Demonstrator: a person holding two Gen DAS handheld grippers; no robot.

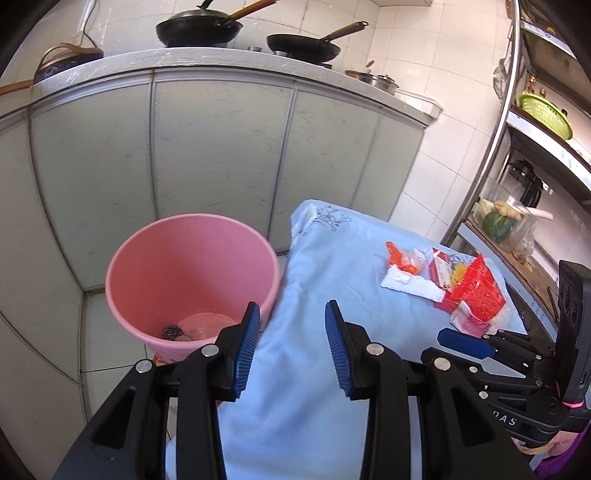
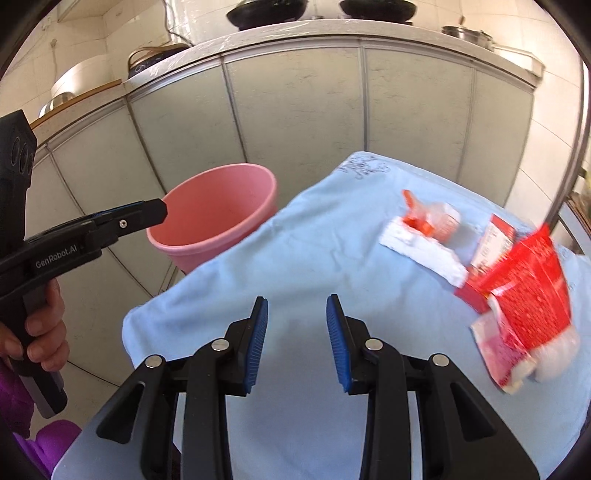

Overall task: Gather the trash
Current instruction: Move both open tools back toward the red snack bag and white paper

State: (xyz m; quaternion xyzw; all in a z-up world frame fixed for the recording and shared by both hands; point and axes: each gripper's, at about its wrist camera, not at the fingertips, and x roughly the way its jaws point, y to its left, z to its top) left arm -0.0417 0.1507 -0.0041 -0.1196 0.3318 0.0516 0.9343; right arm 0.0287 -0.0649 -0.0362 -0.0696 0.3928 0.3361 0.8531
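Blue ribbed pads line the black two-finger left gripper (image 1: 291,334), whose jaws stand partly apart with nothing between them, poised over the near edge of a pale blue cloth (image 1: 314,369) that covers a table. The black right gripper (image 2: 297,323) with the same blue pads is likewise partly open and empty above the bare middle of that cloth; in the right wrist view a hand (image 2: 40,332) with a purple sleeve grips the left tool's handle at the left edge.

Beyond the grippers, on the right part of the cloth, lies the trash in a loose cluster: a red crinkled plastic snack bag (image 2: 524,299) nearest, touching a red and white flat carton (image 2: 493,240), then a white crumpled paper strip (image 2: 421,251) and a small orange and clear wrapper (image 2: 432,218) resting on its far end.

Left of the cloth, just beside its edge, stands a round pink plastic bucket (image 1: 155,266) on the tiled floor, with a few dark scraps at its bottom.

Farther back runs a row of grey-green cabinet doors (image 1: 221,147) under a white counter holding two black woks (image 1: 199,27).
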